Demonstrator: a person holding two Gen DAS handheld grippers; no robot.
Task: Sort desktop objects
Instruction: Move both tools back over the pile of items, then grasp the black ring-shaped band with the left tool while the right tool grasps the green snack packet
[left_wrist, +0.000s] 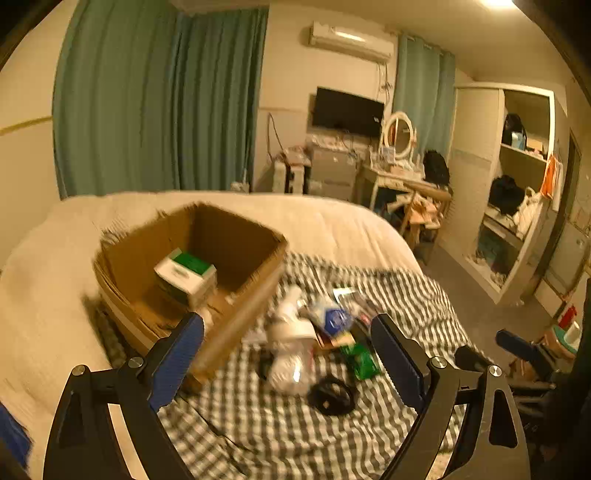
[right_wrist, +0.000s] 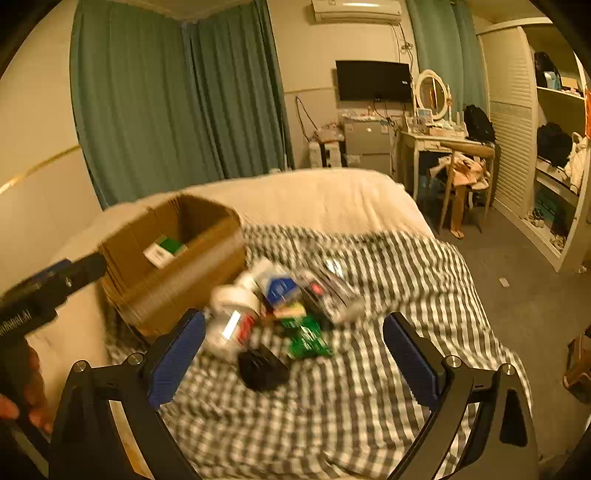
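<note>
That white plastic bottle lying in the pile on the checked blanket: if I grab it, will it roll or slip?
The white bottle lies on its side, so a nudge would probably roll it, though the soft checked blanket should damp that. Its glossy label suggests a slippery surface; grip across the body. It leans against the pile by the green packet, so neighbours may shift. The picture is blurred, so its fill level is unclear.
</note>
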